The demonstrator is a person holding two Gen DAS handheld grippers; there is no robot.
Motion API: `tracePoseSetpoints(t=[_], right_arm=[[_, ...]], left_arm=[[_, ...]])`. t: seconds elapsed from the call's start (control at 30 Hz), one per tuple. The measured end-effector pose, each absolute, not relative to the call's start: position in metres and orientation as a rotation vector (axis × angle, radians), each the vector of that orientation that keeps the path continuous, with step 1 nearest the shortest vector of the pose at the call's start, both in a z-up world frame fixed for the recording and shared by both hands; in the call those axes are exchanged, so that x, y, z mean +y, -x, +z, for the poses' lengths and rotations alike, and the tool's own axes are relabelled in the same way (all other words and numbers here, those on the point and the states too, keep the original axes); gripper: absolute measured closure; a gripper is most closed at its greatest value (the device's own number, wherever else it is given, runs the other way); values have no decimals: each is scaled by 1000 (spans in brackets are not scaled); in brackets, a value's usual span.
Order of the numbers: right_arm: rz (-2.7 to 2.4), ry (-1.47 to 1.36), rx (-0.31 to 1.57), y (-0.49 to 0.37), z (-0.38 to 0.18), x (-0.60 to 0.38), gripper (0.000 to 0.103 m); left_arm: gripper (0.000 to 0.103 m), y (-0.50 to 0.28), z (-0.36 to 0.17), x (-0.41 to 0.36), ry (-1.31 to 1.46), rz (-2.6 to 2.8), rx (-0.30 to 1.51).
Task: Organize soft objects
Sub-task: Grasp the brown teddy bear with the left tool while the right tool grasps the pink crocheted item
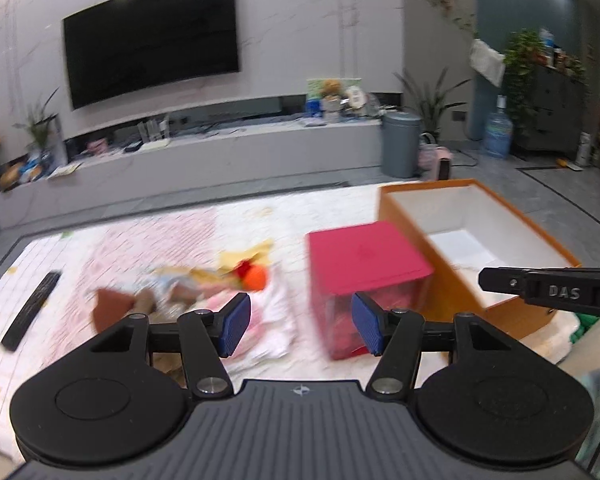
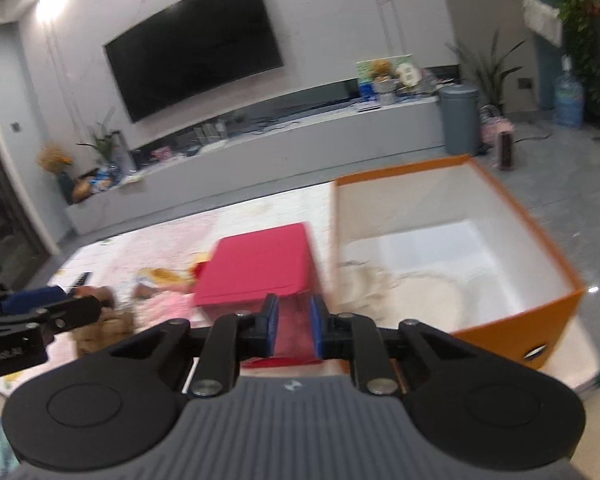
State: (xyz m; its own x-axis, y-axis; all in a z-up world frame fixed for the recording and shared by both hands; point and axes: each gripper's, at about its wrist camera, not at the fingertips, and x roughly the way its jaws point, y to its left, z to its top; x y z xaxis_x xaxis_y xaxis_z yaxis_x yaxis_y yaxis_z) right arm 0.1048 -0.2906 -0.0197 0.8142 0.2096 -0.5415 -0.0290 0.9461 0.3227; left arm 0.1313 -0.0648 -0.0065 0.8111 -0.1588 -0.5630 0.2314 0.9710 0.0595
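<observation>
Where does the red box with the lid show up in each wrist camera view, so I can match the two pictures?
Left wrist view: the red box sits right of centre, just left of the orange box.
Right wrist view: the red box sits at centre, just above the gripper's fingers.
Shared landmark: the wall television, upper left in both views.

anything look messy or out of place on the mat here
Yes: soft toys and cloths lie jumbled on the mat left of the red box, and a black remote sits among them. The orange box holds only pale fabric.
</observation>
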Motion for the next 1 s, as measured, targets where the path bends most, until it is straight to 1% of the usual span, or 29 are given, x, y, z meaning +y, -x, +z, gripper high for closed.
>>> tracePoseSetpoints(t=[0.1, 0.17, 0.2, 0.27, 0.37, 0.47, 0.5, 0.53, 0.57, 0.6, 0.83, 1.0], right_arm=[[179, -301, 618, -107, -25, -268, 88], [211, -287, 636, -109, -27, -251, 90], [237, -283, 634, -110, -28, -243, 92], [293, -262, 617, -111, -26, -223, 93], [354, -220, 592, -113, -24, -193, 86], [395, -169, 579, -118, -26, -165, 84], [410, -167, 584, -120, -28, -157, 79], [427, -167, 593, -122, -30, -149, 68], [441, -168, 598, -126, -32, -143, 64], [454, -163, 597, -128, -34, -136, 62], [461, -42, 622, -144, -61, -97, 62], [466, 21, 648, -164, -77, -83, 62]], left_arm=[[34, -131, -10, -43, -122, -164, 600], [34, -129, -12, -27, -119, -129, 606], [34, -128, -13, -20, -115, -112, 611], [34, -126, -15, -3, -104, -86, 617], [34, -120, -18, 21, -95, -47, 627], [33, -118, -26, 43, -91, -26, 639], [32, -118, -28, 49, -85, -23, 642], [28, -119, -30, 54, -74, -23, 644], [25, -119, -32, 60, -64, -28, 645], [24, -121, -34, 63, -48, -31, 647], [19, -142, -50, 71, -38, -88, 671], [18, -172, -64, 65, -29, -89, 717]])
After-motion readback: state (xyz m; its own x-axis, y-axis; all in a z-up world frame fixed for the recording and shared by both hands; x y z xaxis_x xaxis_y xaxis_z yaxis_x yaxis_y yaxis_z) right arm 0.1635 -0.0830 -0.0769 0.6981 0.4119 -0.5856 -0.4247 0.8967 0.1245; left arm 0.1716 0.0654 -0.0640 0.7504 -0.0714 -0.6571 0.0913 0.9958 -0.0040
